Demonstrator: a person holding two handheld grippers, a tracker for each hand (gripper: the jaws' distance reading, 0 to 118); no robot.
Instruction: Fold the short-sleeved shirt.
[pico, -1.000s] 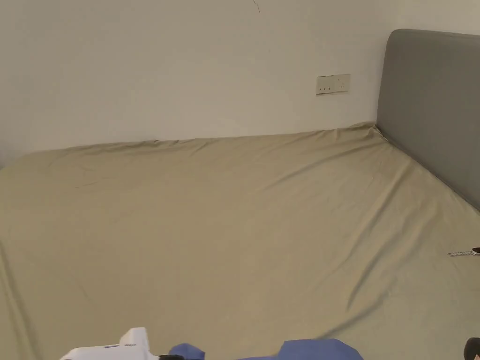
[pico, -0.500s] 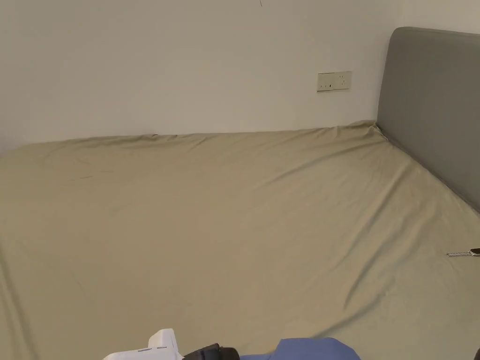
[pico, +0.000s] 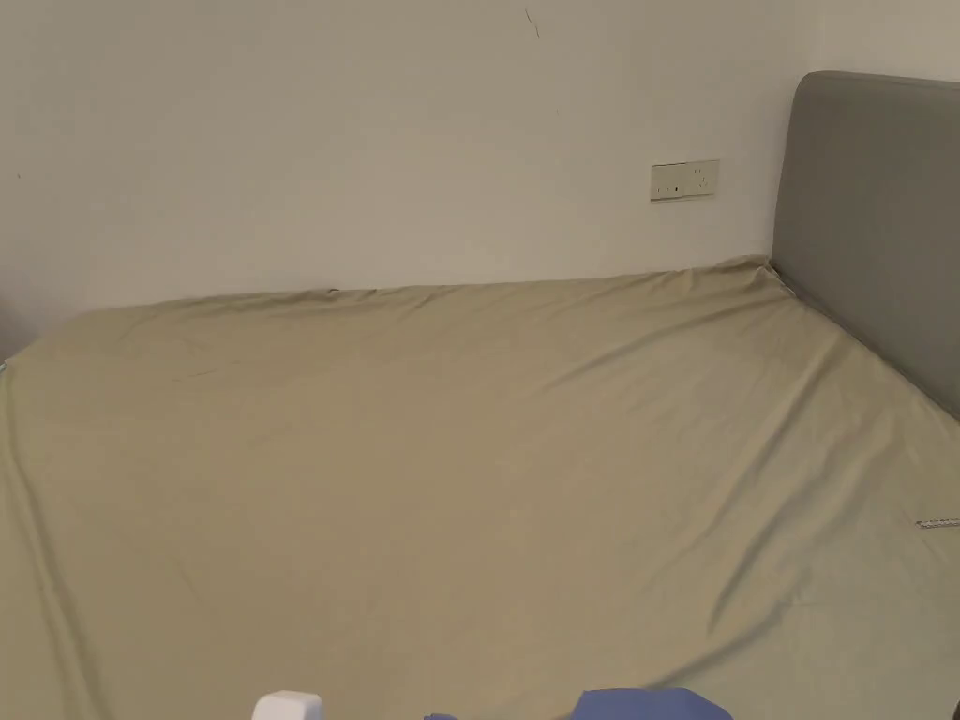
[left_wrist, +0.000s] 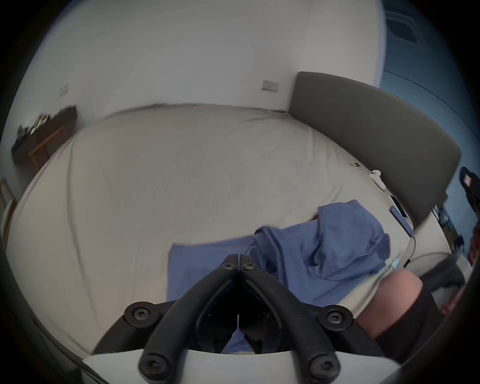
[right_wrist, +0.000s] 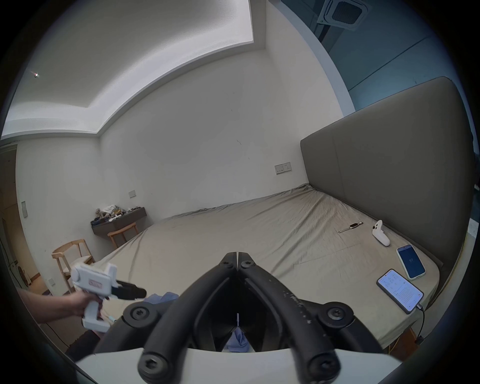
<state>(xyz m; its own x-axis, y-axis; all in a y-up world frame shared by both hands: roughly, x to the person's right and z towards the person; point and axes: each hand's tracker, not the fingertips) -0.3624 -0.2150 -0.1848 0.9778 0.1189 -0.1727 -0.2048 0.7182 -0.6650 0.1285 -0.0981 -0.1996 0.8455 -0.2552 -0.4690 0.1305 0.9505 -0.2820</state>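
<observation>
My left hand-held gripper (left_wrist: 237, 263): jaws closed tip to tip, nothing pinched, above blue short-sleeved shirt (left_wrist: 324, 257). Shirt lies crumpled on bed (left_wrist: 181, 181) near edge, toward my 5 o'clock in left gripper view. My right hand-held gripper (right_wrist: 237, 259): jaws also closed, empty, raised over bed. Two phones (right_wrist: 400, 289) at 3 o'clock by headboard (right_wrist: 389, 169).

Shirt at the bed's near edge
The shirt (left_wrist: 324, 249) lies on the bed (left_wrist: 181, 181); headboard (right_wrist: 389, 169) right, phones (right_wrist: 411, 261) beside it.
</observation>
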